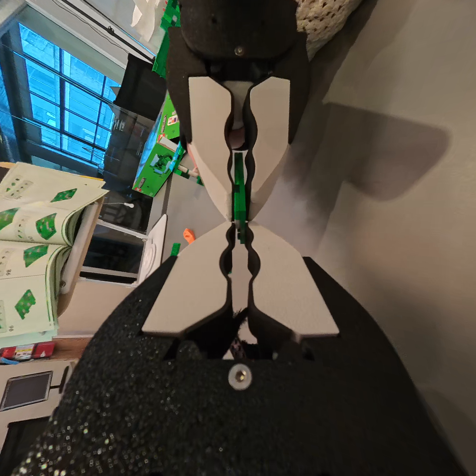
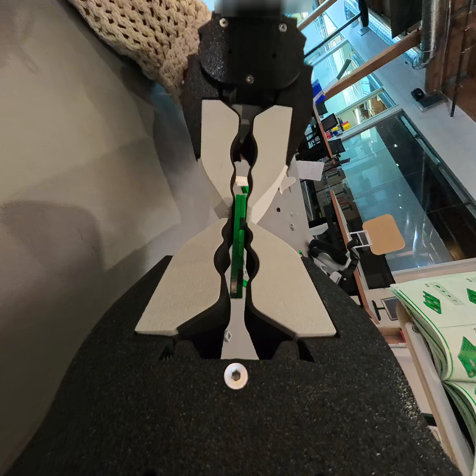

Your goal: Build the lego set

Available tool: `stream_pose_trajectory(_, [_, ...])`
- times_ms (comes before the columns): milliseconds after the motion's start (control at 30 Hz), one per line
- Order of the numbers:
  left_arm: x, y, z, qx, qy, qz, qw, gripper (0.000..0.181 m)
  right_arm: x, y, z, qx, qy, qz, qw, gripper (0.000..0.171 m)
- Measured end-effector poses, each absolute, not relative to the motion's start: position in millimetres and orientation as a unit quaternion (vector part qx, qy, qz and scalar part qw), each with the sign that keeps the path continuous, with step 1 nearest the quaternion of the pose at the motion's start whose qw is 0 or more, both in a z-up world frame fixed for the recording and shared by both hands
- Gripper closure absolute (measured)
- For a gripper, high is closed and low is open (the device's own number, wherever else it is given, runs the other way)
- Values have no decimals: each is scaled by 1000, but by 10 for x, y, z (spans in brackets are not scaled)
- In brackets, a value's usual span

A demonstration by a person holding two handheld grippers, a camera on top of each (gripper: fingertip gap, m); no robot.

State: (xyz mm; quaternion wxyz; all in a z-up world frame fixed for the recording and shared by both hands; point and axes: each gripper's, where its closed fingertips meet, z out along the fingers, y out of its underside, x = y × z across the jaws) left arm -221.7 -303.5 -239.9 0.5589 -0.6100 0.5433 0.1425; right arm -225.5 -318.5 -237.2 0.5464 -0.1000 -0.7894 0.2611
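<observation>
Left wrist view: the left gripper (image 1: pixel 240 226) fills the lower half of the frame, its two pale fingers (image 1: pixel 195 280) drawn close together with only a narrow slot between them. A thin green lego plate assembly (image 1: pixel 239 195), seen edge-on, runs up the centre of the frame, and its lower end sits in that slot at the fingertips. The right gripper (image 1: pixel 239 219) comes down from the top of the frame, tip to tip with the left one, and its fingers are clenched on the upper part of the same green piece. At left lie an open instruction booklet (image 1: pixel 31 244) with green diagrams, a green lego box (image 1: pixel 157 164), a small orange part (image 1: pixel 189 235) and a loose green brick (image 1: pixel 175 249) on the grey table (image 1: pixel 386 283). A cream knitted sleeve (image 1: pixel 324 20) shows at the upper right. Right wrist view: the right gripper (image 2: pixel 238 226) fills the lower half, its fingers (image 2: pixel 190 280) nearly closed and gripping the green plate assembly (image 2: pixel 239 247), which here reaches far down the slot. The left gripper (image 2: pixel 240 219) hangs from the top of the frame, pinching the piece's far end. A small white lego piece (image 2: pixel 241 180) sits just above the green one between the left gripper's fingers; this view alone shows it. The booklet (image 2: pixel 448 334) lies at the lower right, the knitted sleeve (image 2: pixel 154 33) at the upper left.
</observation>
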Motion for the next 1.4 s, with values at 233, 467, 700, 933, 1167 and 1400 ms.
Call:
stream_pose_trajectory(233, [-2186,-3030,-2377,-610,547,162,549,167,-2218,-3172,-2352,-64,-788,221,572,164])
stream_pose_trajectory(467, [-2176,-2950,-2317,-717,401,-49,568,105,-2270,-2998,-2316,6,-742,99,663,165])
stream_pose_trajectory(700, [-2107,-2974,-2329,-741,354,-159,548,127,-2269,-3045,-2269,76,-698,27,711,165])
stream_pose_trajectory(933, [-2116,-2949,-2393,-739,380,-102,547,145,-2278,-3050,-2303,94,-693,-2,715,165])
stream_pose_trajectory(1167, [-2231,-2928,-2325,-714,404,-27,572,145,-2247,-2931,-2328,44,-707,46,704,146])
stream_pose_trajectory(1400, [-2397,-2889,-2333,-703,417,45,574,145,-2128,-2794,-2304,-45,-717,138,682,138])
